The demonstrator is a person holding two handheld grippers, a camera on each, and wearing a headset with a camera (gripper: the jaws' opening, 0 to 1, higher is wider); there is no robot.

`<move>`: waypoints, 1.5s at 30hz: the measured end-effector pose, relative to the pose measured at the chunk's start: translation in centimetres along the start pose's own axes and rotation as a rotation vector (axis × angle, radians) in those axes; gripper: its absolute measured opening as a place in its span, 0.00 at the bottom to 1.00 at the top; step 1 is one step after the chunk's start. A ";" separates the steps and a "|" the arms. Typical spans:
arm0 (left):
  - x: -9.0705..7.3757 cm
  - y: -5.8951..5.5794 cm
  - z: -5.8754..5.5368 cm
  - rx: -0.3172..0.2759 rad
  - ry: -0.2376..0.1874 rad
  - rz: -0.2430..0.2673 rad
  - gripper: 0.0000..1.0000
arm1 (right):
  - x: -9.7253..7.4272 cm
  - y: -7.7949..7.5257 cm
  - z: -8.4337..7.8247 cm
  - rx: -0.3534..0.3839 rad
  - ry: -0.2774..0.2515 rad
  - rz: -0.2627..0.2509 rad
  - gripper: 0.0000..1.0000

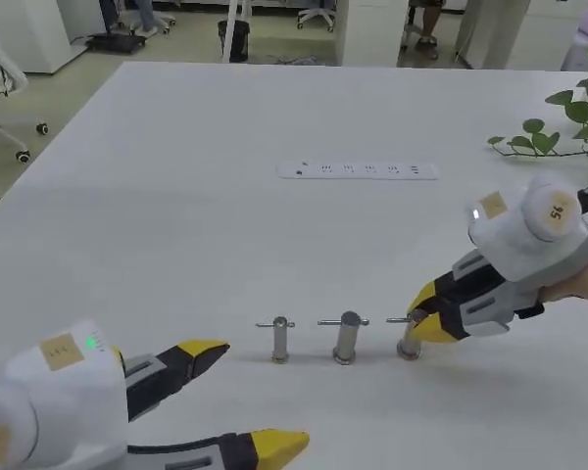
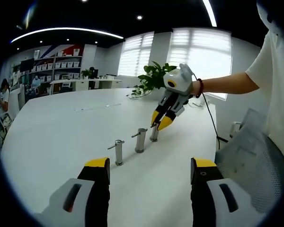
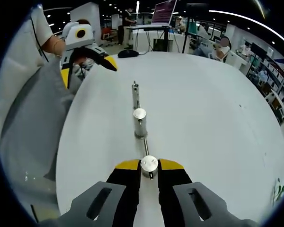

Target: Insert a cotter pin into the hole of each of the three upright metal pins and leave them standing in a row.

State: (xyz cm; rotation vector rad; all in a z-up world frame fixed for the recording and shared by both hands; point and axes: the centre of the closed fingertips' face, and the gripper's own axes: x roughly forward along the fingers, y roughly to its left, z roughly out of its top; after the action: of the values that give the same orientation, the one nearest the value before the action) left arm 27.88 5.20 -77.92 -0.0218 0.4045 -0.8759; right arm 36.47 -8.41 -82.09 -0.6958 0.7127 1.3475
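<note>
On the table (image 1: 274,245), three pins (image 1: 347,338) stand in a row, the right gripper (image 1: 421,311) clamped on the end pin (image 1: 409,345), the left gripper (image 1: 255,397) gaping nearby; best to seat its cotter pin (image 1: 397,319) level, then release gently without tipping.

Three pins (image 1: 345,338) in row on table (image 1: 176,196); power strip (image 1: 358,170) behind.

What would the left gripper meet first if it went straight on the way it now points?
Probably the nearest metal pin of the row: it stands ahead of the left gripper, within the open jaws' span, nearer one jaw. Depth is unclear.
</note>
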 end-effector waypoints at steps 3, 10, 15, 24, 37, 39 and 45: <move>-0.1 0.0 -0.2 -0.002 0.007 0.002 0.69 | 0.0 0.0 0.0 0.005 -0.003 0.004 0.14; -0.2 -0.1 -0.3 -0.007 0.015 0.003 0.70 | -0.1 -0.1 -0.1 0.038 -0.022 0.016 0.15; -0.3 0.0 -0.4 -0.013 0.020 0.009 0.72 | 0.2 0.3 -0.5 0.066 -0.012 0.027 0.19; -0.6 0.3 -0.1 -0.013 0.027 0.027 0.75 | -0.1 0.5 -0.5 0.219 -0.060 -0.047 0.36; -1.1 0.2 0.6 -0.011 0.019 0.038 0.82 | -2.5 2.5 0.4 0.321 -0.186 -0.138 0.53; -1.2 0.2 0.7 -0.009 0.020 0.041 0.82 | -2.9 3.0 0.7 0.339 -0.203 -0.156 0.55; -1.5 0.3 0.4 0.014 0.063 0.057 0.83 | -3.9 4.8 1.4 0.383 -0.233 -0.182 0.66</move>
State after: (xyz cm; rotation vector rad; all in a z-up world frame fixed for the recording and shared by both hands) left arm 27.36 6.47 -77.11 0.0302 0.4556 -0.8247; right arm 31.47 -9.25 -78.34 -0.2842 0.6764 1.0639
